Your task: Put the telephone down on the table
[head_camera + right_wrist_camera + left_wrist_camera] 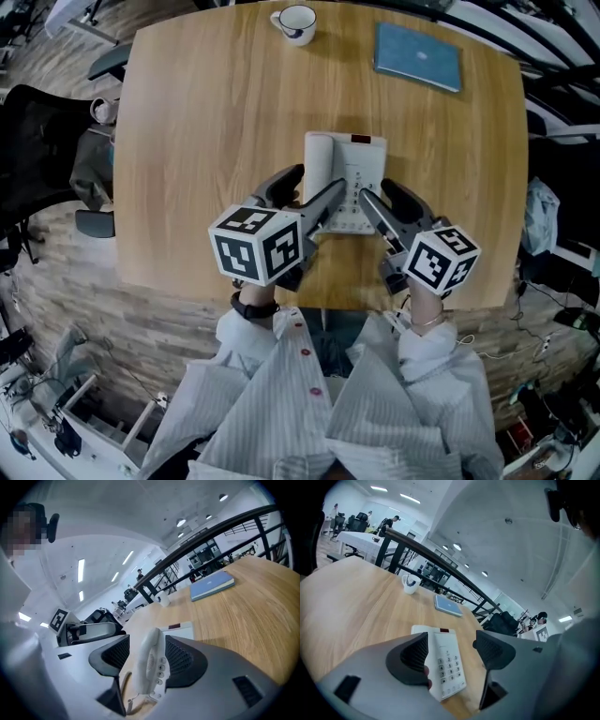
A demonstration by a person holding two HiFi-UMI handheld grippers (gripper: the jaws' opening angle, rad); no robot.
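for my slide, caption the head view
Left gripper and right gripper, open, above white telephone on wooden table; cup, blue book beyond.

wooden table (206, 141) | telephone (352, 173) | cup (296, 23) (far edge) | blue book (418, 56)

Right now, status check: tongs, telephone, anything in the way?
Left tongs open, empty. Right tongs open, empty. Telephone flat on table, under both tongs. Cup and blue book at far edge, well clear.
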